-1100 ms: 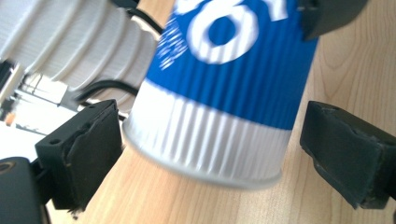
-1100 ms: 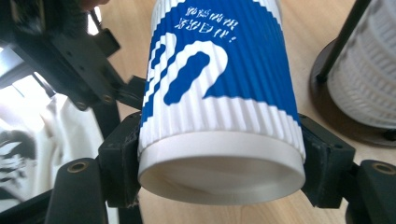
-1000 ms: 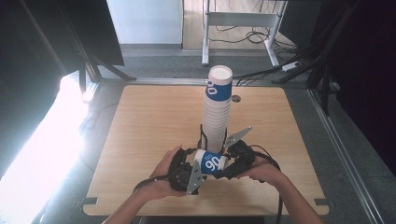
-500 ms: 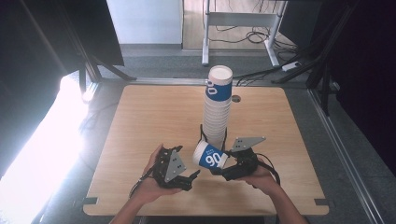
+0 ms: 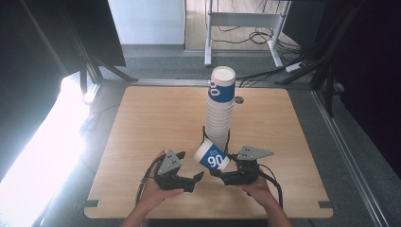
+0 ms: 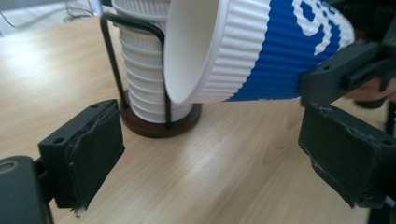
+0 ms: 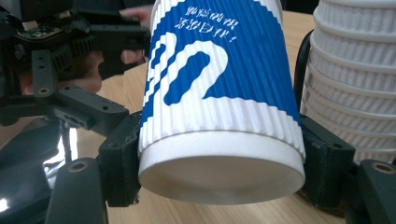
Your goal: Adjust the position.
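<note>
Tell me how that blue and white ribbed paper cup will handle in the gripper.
The cup looks thin-walled and empty, so probably light and easy to crush if the right gripper squeezes hard. Its ribbed sleeve likely resists slipping. Laid on its side on the table, its round tapered body would probably roll in a curve.

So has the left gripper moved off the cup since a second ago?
Yes. The left gripper has pulled left, away from the blue cup and the cup stack, its fingers empty and just closing slightly. The right gripper holds the cup.

The high view looks down on the whole desk (image 5: 142,123) from above, while both claw views, close and low, share the blue cup (image 6: 261,51).
</note>
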Available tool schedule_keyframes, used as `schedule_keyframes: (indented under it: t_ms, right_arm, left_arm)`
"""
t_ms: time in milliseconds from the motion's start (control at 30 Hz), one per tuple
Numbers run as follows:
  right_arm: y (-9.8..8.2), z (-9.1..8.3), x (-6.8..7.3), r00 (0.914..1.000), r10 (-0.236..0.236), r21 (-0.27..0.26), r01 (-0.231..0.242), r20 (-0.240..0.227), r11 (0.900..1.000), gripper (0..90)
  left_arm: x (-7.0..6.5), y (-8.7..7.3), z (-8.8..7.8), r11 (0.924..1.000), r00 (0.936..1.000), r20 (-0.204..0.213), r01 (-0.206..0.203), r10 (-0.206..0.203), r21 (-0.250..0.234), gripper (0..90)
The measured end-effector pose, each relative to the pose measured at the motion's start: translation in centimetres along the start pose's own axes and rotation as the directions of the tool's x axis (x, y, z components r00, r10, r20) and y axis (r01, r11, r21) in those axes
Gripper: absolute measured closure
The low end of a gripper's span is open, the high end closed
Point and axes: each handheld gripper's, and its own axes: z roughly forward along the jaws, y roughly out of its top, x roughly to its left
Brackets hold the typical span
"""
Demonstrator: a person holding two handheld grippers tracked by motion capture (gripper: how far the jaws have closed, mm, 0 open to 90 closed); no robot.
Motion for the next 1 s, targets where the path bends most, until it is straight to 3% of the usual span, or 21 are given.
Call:
schedule_keyframes:
  t_ms: [167,267,333,400,467,567,600,667,767,1000]
  right_arm:
    - [-0.7,0.2,0.3,0.9999,-0.001,-0.048,0.002,0.016,0.999,28.1]
    - [-1.1,0.1,0.4,0.9998,0.000,-0.079,0.002,0.021,0.997,28.2]
    - [-1.5,0.2,0.5,0.9996,-0.001,-0.095,0.003,0.027,0.995,28.2]
    - [-1.9,0.3,0.5,0.9994,-0.001,-0.101,0.004,0.036,0.995,28.2]
    - [-2.2,0.5,0.6,0.9982,-0.013,-0.092,0.019,0.059,0.996,28.2]
    - [-2.4,0.7,0.8,0.9976,-0.019,-0.106,0.026,0.067,0.994,28.2]
    - [-2.4,0.7,0.9,0.9975,-0.021,-0.108,0.028,0.068,0.994,28.1]
    - [-2.5,0.8,0.9,0.9972,-0.021,-0.108,0.029,0.072,0.994,28.2]
    - [-2.6,0.8,1.0,0.9970,-0.022,-0.115,0.030,0.074,0.993,28.2]
    - [-2.8,1.1,1.1,0.9961,-0.028,-0.118,0.038,0.084,0.992,28.2]
  left_arm:
    - [0.4,-0.5,0.3,0.9964,0.9951,0.052,0.084,-0.084,-0.003,6.7]
    - [0.8,-0.8,0.4,0.9886,0.9836,0.102,0.150,-0.149,-0.010,6.7]
    - [1.1,-1.0,0.6,0.9791,0.9702,0.138,0.203,-0.199,-0.013,6.7]
    - [1.4,-1.2,0.9,0.9667,0.9516,0.179,0.256,-0.250,-0.010,6.8]
    - [1.5,-1.3,1.1,0.9566,0.9369,0.204,0.291,-0.284,-0.008,6.7]
    - [1.6,-1.4,1.6,0.9349,0.9049,0.254,0.355,-0.341,-0.008,6.8]
    - [1.7,-1.4,1.7,0.9299,0.8987,0.261,0.368,-0.353,-0.009,6.8]
    - [1.7,-1.3,1.9,0.9256,0.8930,0.266,0.378,-0.363,-0.007,7.0]
    - [1.7,-1.3,2.2,0.9241,0.8910,0.268,0.382,-0.366,-0.007,7.0]
    - [2.2,-1.1,2.6,0.9051,0.8675,0.290,0.425,-0.404,-0.010,7.1]
